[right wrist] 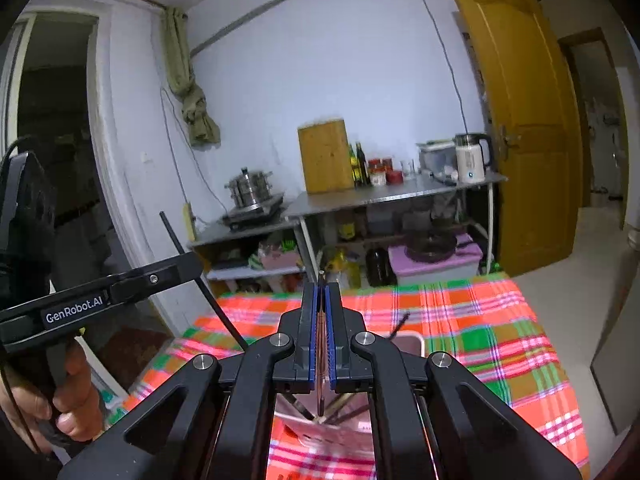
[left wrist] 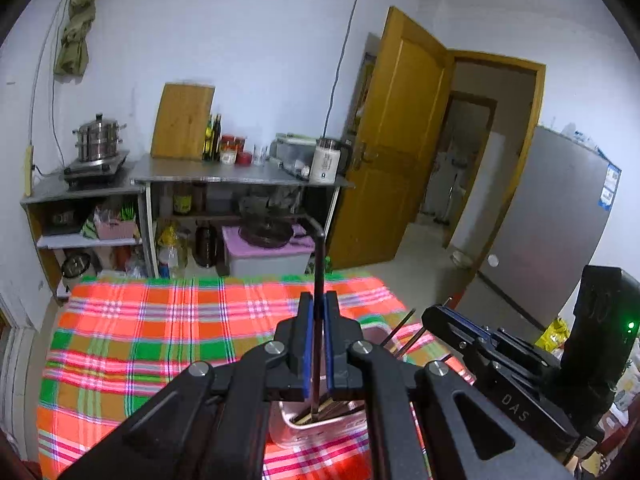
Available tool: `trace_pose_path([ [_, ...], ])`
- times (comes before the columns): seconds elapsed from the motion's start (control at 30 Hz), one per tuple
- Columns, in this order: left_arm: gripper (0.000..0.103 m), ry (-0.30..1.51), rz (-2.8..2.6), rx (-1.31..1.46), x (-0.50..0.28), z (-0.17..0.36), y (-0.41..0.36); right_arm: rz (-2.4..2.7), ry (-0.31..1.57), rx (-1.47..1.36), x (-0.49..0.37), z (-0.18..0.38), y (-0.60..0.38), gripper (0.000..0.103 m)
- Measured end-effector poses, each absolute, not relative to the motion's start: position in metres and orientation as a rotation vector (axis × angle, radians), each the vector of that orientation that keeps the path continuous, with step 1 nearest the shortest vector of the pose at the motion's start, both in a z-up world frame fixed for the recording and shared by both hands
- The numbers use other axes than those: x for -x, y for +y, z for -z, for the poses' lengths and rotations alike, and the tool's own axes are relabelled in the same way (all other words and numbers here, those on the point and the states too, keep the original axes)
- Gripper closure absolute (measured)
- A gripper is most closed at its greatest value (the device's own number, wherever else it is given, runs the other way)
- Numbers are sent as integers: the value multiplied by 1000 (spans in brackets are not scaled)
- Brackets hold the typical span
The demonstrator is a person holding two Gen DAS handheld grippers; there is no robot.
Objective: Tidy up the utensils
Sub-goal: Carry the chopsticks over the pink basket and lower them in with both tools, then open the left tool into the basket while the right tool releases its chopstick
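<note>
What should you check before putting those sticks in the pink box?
1. Left gripper shut on the dark chopstick: ok.
2. Right gripper shut on the brown chopstick: ok.
3. Both chopstick tips over the pink box: ok.
4. Box standing flat on the plaid cloth: ok.
5. Room left inside the box: cannot tell.

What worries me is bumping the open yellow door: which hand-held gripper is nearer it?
Right. The right hand-held gripper sits on the door's side; the left hand-held gripper is further left, both over the plaid tablecloth.
</note>
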State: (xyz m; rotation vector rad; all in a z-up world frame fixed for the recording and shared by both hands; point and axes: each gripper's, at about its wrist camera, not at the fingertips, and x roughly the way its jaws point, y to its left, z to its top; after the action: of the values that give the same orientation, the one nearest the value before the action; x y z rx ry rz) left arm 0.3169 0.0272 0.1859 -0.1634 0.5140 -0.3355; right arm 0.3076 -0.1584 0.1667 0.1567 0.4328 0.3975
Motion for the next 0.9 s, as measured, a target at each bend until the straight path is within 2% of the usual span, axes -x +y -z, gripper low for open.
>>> trace_pose_path([
  [0.27,97,577,323,152,-319,-157,26,-407,518,-141,-315,-140,-156,98],
  [0.33,94,568,331,160,-314,-157,28,-406,515,-139,-312,-140,-158,94],
  [0.4,84,556,333,162,-309,-160,29,-414,505,-142,-307,-143,-160,93],
  [0.47,79,538,332,166,-303,-165,32,-414,491,-142,-300,-147,-162,93],
  [0.67,79,496,338,191,-275,-173,43,-420,457,-163,-271,-159,-173,92],
  [0.9,79,505,351,200,-234,-156,47,-433,460,-172,-229,-152,-184,92],
])
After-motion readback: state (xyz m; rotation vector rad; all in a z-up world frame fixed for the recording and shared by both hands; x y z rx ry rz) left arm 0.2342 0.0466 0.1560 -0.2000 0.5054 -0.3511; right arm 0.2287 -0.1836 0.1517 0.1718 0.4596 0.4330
